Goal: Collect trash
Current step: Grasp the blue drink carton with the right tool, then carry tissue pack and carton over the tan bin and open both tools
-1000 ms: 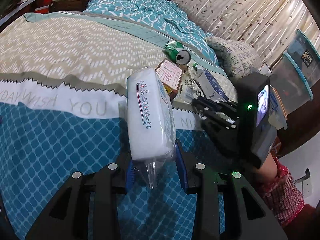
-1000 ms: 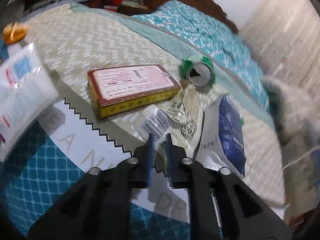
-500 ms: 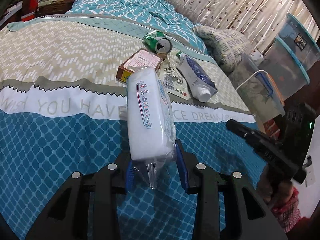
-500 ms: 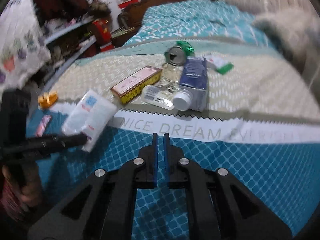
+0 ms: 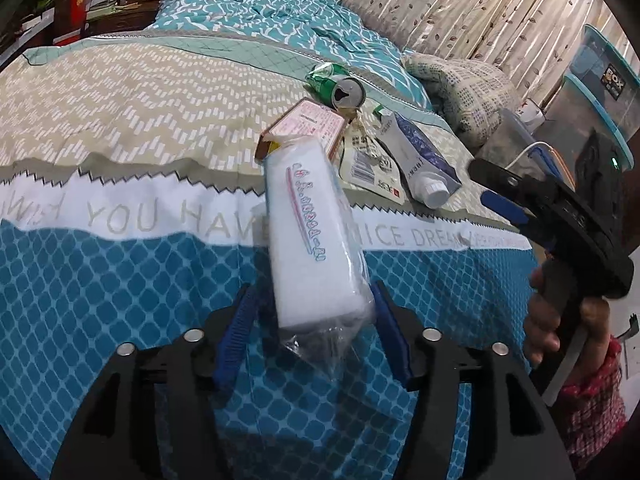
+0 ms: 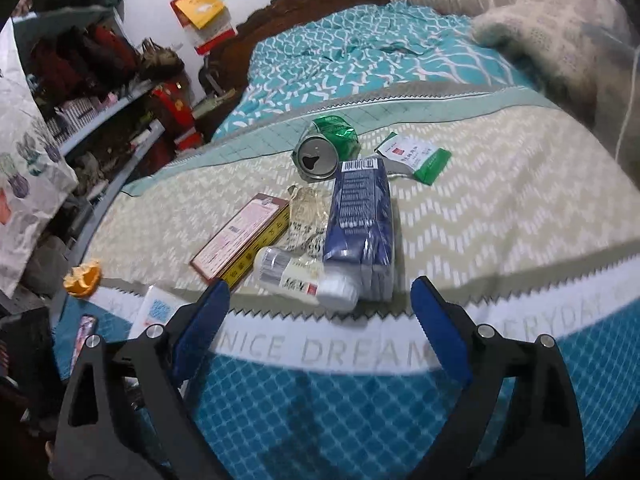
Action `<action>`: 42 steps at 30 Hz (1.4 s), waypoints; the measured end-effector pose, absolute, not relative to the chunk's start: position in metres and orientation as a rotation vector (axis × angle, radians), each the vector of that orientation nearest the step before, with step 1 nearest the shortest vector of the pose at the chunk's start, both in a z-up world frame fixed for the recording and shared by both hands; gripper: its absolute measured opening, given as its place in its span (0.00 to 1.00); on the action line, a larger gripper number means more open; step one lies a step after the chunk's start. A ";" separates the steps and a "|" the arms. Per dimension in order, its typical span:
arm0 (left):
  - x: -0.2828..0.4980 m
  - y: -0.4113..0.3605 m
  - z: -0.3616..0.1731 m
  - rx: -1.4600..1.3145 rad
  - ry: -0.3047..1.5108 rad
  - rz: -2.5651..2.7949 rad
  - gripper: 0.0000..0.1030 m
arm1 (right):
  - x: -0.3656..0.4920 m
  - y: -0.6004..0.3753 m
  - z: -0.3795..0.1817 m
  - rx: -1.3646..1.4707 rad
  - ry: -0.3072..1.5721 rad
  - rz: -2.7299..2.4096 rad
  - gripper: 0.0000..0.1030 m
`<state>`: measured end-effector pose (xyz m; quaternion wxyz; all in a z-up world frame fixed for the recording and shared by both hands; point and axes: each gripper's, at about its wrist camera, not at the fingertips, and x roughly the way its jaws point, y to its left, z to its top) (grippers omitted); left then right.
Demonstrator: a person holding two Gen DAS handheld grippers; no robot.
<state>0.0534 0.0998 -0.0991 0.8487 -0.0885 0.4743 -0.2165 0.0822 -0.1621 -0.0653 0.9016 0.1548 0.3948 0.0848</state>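
You had hardly begun: your left gripper (image 5: 316, 336) stood released around the white plastic-wrapped tissue pack (image 5: 316, 236), your right gripper (image 6: 320, 320) spread empty, and the crushed green can (image 6: 322, 148), blue pouch (image 6: 358, 224) and red-yellow box (image 6: 244, 240) lay uncollected on the bed (image 6: 500, 208).

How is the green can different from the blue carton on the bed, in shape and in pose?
The green can is round, metal and crushed; the blue carton is a boxy pack with flat printed sides. The can shows its open silver top to the right wrist camera, while the carton points its white cap toward that camera. The can lies farther up the bed, the carton nearer the open right gripper. Both lie on their sides.
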 end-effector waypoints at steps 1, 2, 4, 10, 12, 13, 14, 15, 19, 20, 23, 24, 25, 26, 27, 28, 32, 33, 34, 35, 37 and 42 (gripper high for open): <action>0.056 0.100 -0.099 -0.191 1.000 -0.457 0.58 | 0.094 -0.159 -0.067 0.305 0.827 0.162 0.88; 0.057 0.099 -0.098 -0.198 1.003 -0.458 0.58 | 0.101 -0.158 -0.068 0.294 0.835 0.150 0.87; 0.062 0.098 -0.098 -0.216 1.005 -0.464 0.58 | 0.120 -0.153 -0.073 0.263 0.858 0.120 0.85; 0.067 0.099 -0.101 -0.256 1.022 -0.495 0.37 | 0.139 -0.161 -0.099 0.253 0.950 0.086 0.50; 0.063 0.098 -0.098 -0.247 1.011 -0.509 0.36 | 0.118 -0.167 -0.094 0.280 0.922 0.106 0.50; 0.060 0.096 -0.095 -0.251 1.008 -0.529 0.36 | 0.100 -0.170 -0.089 0.267 0.894 0.111 0.50; 0.058 0.094 -0.093 -0.257 1.005 -0.548 0.36 | 0.088 -0.173 -0.086 0.264 0.875 0.113 0.50; 0.054 0.089 -0.089 -0.257 0.998 -0.576 0.36 | 0.075 -0.177 -0.084 0.265 0.859 0.114 0.50; 0.040 0.062 -0.078 -0.208 0.979 -0.651 0.37 | 0.019 -0.208 -0.084 0.311 0.827 0.077 0.50; 0.038 0.055 -0.078 -0.194 0.980 -0.667 0.37 | 0.005 -0.220 -0.086 0.334 0.828 0.057 0.50; 0.027 0.024 -0.079 -0.134 0.999 -0.727 0.37 | -0.029 -0.246 -0.090 0.359 0.824 -0.009 0.50; 0.023 0.014 -0.081 -0.116 1.007 -0.743 0.37 | -0.039 -0.252 -0.090 0.360 0.819 -0.030 0.50; 0.020 0.007 -0.083 -0.101 1.015 -0.755 0.37 | -0.050 -0.259 -0.090 0.362 0.815 -0.051 0.50; 0.017 -0.001 -0.084 -0.086 1.022 -0.765 0.37 | -0.056 -0.262 -0.091 0.361 0.817 -0.061 0.50; 0.014 -0.010 -0.086 -0.067 1.029 -0.776 0.37 | -0.062 -0.265 -0.092 0.357 0.822 -0.071 0.50; 0.011 -0.018 -0.088 -0.046 1.033 -0.784 0.38 | -0.067 -0.266 -0.094 0.353 0.825 -0.077 0.50; 0.002 -0.037 -0.097 0.025 1.040 -0.760 0.41 | -0.077 -0.262 -0.103 0.311 0.839 -0.081 0.51; 0.001 -0.038 -0.100 0.031 1.048 -0.749 0.41 | -0.078 -0.261 -0.105 0.302 0.842 -0.082 0.52; 0.002 -0.038 -0.102 0.024 1.058 -0.744 0.43 | -0.078 -0.259 -0.106 0.292 0.838 -0.081 0.52; 0.002 -0.038 -0.103 0.015 1.071 -0.736 0.47 | -0.078 -0.257 -0.106 0.280 0.833 -0.084 0.55; 0.004 -0.037 -0.102 0.011 1.074 -0.714 0.58 | -0.080 -0.253 -0.107 0.269 0.826 -0.069 0.66; 0.008 -0.030 -0.098 -0.026 1.074 -0.713 0.57 | -0.085 -0.251 -0.105 0.249 0.799 -0.066 0.71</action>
